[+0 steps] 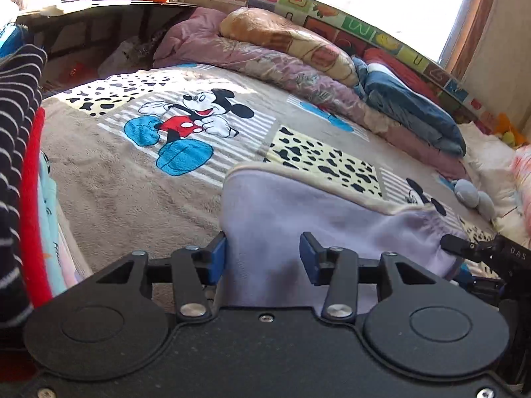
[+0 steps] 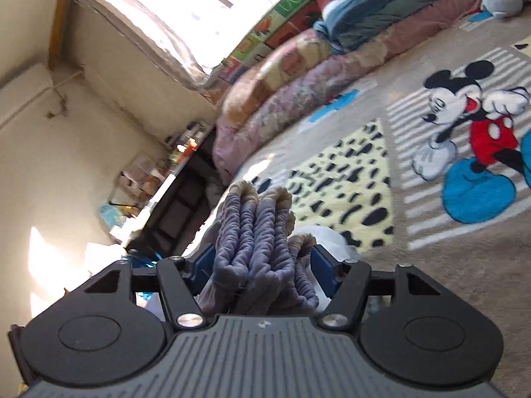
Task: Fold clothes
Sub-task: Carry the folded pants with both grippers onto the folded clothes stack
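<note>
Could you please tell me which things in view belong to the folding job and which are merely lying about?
Job:
lavender garment, between the fingers of both grippers
left gripper
right gripper
folded pile

Lying about:
cartoon mouse blanket
rolled quilts
grey plush toy
cluttered desk

A: Where does the left wrist camera sit?

B: Just behind the left claw (image 1: 264, 253), low over the bed (image 1: 109, 179), facing across it toward the window (image 1: 408, 0) and the cluttered desk (image 1: 109, 6).

A: And the right one?

B: Behind the right claw (image 2: 262, 268), rolled hard sideways, equally close. Both views share the cartoon-mouse blanket (image 2: 464, 126), the piled quilts (image 1: 265, 53) and the window.
</note>
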Demonstrator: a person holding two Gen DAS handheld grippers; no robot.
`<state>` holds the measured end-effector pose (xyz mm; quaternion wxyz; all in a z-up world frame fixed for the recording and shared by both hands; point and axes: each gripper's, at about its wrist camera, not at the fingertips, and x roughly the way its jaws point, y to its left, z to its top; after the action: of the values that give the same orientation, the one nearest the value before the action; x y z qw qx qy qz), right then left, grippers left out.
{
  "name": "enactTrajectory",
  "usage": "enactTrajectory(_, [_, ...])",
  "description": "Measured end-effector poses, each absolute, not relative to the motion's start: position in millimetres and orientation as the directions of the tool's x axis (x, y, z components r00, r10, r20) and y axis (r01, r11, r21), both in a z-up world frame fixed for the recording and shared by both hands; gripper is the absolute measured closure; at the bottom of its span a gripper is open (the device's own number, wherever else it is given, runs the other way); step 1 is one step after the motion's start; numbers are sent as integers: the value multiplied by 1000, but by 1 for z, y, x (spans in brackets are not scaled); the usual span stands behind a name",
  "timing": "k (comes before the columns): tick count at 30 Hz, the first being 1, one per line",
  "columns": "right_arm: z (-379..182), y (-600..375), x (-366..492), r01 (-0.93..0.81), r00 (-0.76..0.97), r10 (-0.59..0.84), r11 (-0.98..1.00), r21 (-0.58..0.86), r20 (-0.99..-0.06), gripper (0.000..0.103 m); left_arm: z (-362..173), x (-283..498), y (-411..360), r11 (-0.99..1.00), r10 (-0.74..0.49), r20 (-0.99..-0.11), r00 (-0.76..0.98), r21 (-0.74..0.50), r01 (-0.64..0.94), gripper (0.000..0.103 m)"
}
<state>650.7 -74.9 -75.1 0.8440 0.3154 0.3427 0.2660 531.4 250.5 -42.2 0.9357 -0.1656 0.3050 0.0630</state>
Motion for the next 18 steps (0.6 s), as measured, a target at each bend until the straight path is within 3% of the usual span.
enactTrajectory(1, [-86, -73, 649, -221, 618, 656, 674, 705, -433, 39, -43, 528, 246, 944, 31, -583, 812, -250, -216, 59])
enactTrajectory(7, [-91, -89, 622, -242, 669, 659, 631, 737, -344, 39, -26, 495, 228, 961, 124, -506, 854, -154, -230, 56])
enactTrajectory(12, [-76, -100, 603, -262, 680, 630, 687, 678, -375, 36, -10, 464, 215, 974, 108, -484, 868, -125, -191, 37])
enactTrajectory(18, [-48, -100, 560, -295, 670, 604, 750, 592, -431, 21, 5, 428, 203, 981, 113, -509, 853, -81, -178, 23])
